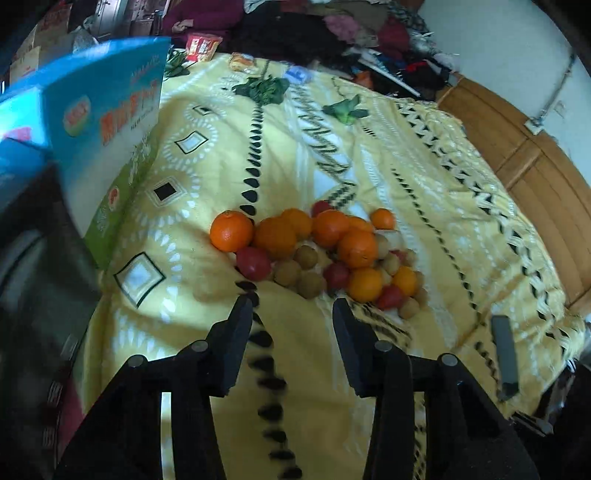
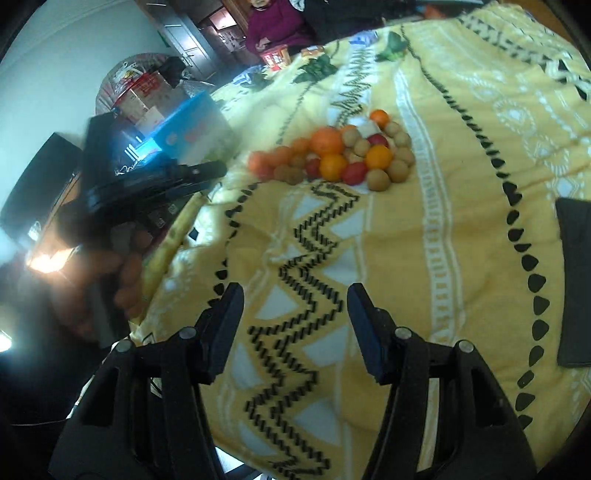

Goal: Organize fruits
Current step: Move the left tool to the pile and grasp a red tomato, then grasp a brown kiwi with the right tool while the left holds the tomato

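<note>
A pile of fruit [image 1: 317,251] lies on the yellow patterned blanket [image 1: 424,206]: several oranges, a few red fruits and several small round brown ones. In the left wrist view my left gripper [image 1: 291,306] hovers just short of the pile's near edge, open, with only blanket between its fingers. The right wrist view shows the same pile [image 2: 332,155] farther off, toward the top centre. My right gripper [image 2: 293,291] is open over a black zigzag stripe and holds nothing.
A blue carton [image 1: 103,110] stands at the blanket's left edge. Leafy greens [image 1: 264,88] and snack packets [image 1: 201,46] lie at the far side, where a person in a purple top [image 2: 273,26] sits. A dark flat object [image 2: 576,280] rests at the right. A wooden board [image 1: 517,155] borders the bed.
</note>
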`<action>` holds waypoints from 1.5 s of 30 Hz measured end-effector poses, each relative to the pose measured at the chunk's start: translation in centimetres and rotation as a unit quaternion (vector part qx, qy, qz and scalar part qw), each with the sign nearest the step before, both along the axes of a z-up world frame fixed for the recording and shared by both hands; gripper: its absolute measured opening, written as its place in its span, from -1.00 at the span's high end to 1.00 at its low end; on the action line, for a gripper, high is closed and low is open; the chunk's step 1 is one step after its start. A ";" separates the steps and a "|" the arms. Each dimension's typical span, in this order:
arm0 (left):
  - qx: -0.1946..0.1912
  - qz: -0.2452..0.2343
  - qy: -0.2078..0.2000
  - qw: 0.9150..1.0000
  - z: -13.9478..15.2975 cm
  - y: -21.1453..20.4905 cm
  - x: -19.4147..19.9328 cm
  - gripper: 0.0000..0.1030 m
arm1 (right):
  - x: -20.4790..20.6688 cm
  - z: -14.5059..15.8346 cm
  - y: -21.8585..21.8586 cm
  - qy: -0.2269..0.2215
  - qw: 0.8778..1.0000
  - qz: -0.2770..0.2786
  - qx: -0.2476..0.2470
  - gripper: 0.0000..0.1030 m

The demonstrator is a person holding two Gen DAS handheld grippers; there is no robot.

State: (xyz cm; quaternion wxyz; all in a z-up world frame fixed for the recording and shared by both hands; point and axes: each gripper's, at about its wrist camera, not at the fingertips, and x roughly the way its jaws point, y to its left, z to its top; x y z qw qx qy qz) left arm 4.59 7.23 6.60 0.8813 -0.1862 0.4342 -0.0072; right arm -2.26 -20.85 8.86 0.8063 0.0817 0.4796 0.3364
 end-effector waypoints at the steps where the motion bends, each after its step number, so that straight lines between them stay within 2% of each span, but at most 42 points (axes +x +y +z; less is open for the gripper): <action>1: 0.006 0.007 0.009 1.000 -0.8 0.2 0.8 0.10 | 0.3 -0.4 -0.5 0.004 1.000 0.000 0.001 -0.15; 5: 0.018 0.032 0.031 0.999 -2.7 0.8 2.6 0.11 | 1.8 -1.8 -1.6 0.019 1.000 -0.003 0.005 -0.15; 16: 0.021 0.037 0.031 0.999 -4.3 1.1 5.1 0.11 | 2.7 -3.5 -2.3 0.030 0.999 0.003 0.010 -0.15; 18: 0.025 0.037 0.025 0.999 -4.3 1.0 5.1 0.40 | 2.6 -3.6 -2.5 0.031 0.999 0.000 0.010 -0.15; 19: 0.027 0.039 0.025 0.999 -4.3 1.0 5.0 0.45 | 2.7 -3.6 -2.6 0.031 0.999 0.000 0.008 -0.15; 23: 0.033 0.036 0.014 0.999 -3.6 0.8 4.2 0.45 | 2.8 -3.1 -2.8 0.019 1.000 -0.002 0.004 -0.14; 29: 0.037 0.020 -0.023 0.999 -0.4 0.1 1.0 0.45 | 4.6 -2.2 -2.1 -0.006 1.000 -0.012 0.001 -0.14; 36: 0.025 0.010 -0.048 0.999 2.3 -0.3 -0.9 0.45 | 10.0 -3.2 0.5 0.002 1.000 -0.026 -0.012 0.17; 41: 0.021 0.002 -0.048 0.999 2.5 -0.6 -1.2 0.45 | 13.0 -5.0 2.7 0.018 0.998 -0.042 -0.044 0.20; 45: 0.015 -0.002 -0.043 0.999 2.0 -0.9 -1.2 0.45 | 13.6 -5.4 3.4 0.006 0.997 -0.047 -0.062 0.20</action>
